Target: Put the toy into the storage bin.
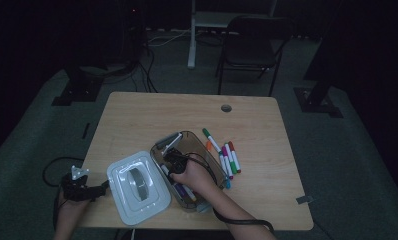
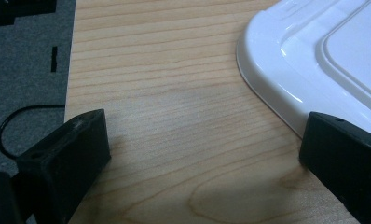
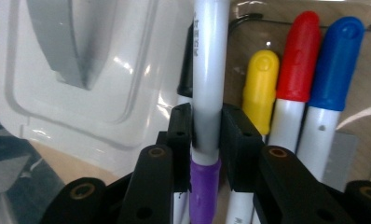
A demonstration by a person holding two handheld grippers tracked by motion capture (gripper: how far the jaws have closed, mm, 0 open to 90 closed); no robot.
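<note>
My right gripper (image 3: pixel 207 126) is shut on a white marker (image 3: pixel 210 56) with a purple cap (image 3: pixel 204 186); the pads press on its barrel from both sides. It reaches down into a clear bin (image 1: pixel 189 134), where the yellow (image 3: pixel 260 88), red (image 3: pixel 298 60) and blue (image 3: pixel 335 60) capped markers lie side by side. In the high view the right gripper (image 1: pixel 173 159) is over the bin's left half. A white lid (image 1: pixel 137 185) with a grey handle lies left of the bin. My left gripper (image 2: pixel 204 135) stands open over bare wood beside the lid's corner (image 2: pixel 314 56).
Several loose markers (image 1: pixel 229 157) lie on the table right of the bin, a green one (image 1: pixel 211 140) among them. The left gripper (image 1: pixel 104 189) sits at the table's left front edge. A cable hole (image 1: pixel 226 108) is at the back; a chair (image 1: pixel 252 40) stands beyond.
</note>
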